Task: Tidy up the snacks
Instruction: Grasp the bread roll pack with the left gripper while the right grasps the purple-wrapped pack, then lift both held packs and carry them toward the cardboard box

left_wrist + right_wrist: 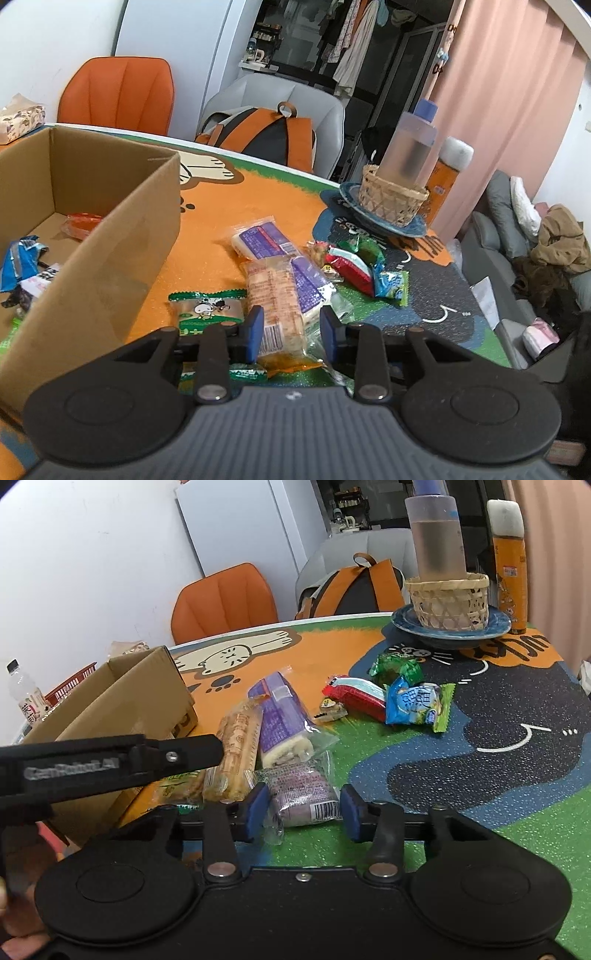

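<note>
In the left wrist view, the left gripper [291, 334] fills the bottom of the frame with its two blue pads spread apart. An orange-wrapped snack bar [275, 306] lies on the table mat [221, 206] with its near end between the pads; the pads stand to either side of the wrapper and do not look pressed onto it. Touching the bar on its right is a purple cake roll [308, 282], and a second purple cake roll [264, 242] lies just beyond, toward the centre of the frame. A green packet with a cartoon cow [207, 310] sits just left of the left pad. Right of centre are a red packet [351, 267] and a blue and green packet [391, 282], close together. The cardboard box [122, 240] takes up the left of the frame, with a few wrapped snacks already inside.

In the right wrist view, the right gripper [301, 810] is also spread open at the bottom centre. A purple snack pack with a barcode [306, 797] lies between its pads, apart from both. The left gripper's black body crosses the left-middle of this frame, over the bar's left side. A basket [448, 600] with a bottle [436, 535] stands on a blue plate [495, 622] at upper right.
</note>
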{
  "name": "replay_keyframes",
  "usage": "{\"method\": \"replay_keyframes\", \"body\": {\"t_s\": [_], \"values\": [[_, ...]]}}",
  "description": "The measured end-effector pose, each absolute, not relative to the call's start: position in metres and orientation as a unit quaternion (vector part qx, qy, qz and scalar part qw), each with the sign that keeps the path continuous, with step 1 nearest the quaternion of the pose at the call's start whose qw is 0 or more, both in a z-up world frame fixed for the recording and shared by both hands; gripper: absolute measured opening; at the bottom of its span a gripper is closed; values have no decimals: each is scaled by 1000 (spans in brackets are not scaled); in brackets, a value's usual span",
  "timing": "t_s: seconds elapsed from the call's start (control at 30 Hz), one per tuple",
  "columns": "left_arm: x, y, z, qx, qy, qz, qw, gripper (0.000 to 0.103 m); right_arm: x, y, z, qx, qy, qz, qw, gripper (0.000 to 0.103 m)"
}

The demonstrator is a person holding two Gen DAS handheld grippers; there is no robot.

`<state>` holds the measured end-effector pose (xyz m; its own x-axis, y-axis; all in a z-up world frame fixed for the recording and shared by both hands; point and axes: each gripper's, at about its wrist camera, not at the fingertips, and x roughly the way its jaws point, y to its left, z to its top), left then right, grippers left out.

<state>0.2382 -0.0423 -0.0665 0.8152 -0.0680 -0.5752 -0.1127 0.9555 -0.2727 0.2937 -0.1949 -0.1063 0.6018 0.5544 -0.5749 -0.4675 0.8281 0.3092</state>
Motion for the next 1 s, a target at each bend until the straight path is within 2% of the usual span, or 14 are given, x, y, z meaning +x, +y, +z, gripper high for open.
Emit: {"method": "replay_keyframes", "body": {"t_s": [0.27, 0.47, 0.57, 0.63, 0.7, 0.77, 0.93, 1.0], "values": [[250, -48, -82, -143, 317, 34, 937, 33, 289, -212, -106, 62, 344, 271, 897, 41], [258, -49, -95, -150, 333, 29, 930, 35, 288, -213, -102, 40, 337, 251, 907, 45], [256, -50, -97, -141, 327, 30, 934, 35, 291, -209, -103, 28, 334, 248, 909, 49], [256, -48, -98, -147, 326, 27, 933, 34, 293, -208, -104, 25, 332, 244, 911, 54], [255, -46, -97, -149, 325, 26, 934, 34, 296, -207, -106, 21, 329, 238, 914, 63], [251, -46, -97, -146, 323, 32, 935, 34, 297, -207, -107, 11, 324, 234, 917, 67], [239, -43, -92, -151, 314, 28, 937, 34, 301, -206, -112, 15, 333, 240, 912, 67], [234, -42, -90, -153, 312, 24, 937, 34, 298, -202, -113, 3, 331, 238, 913, 59]]}}
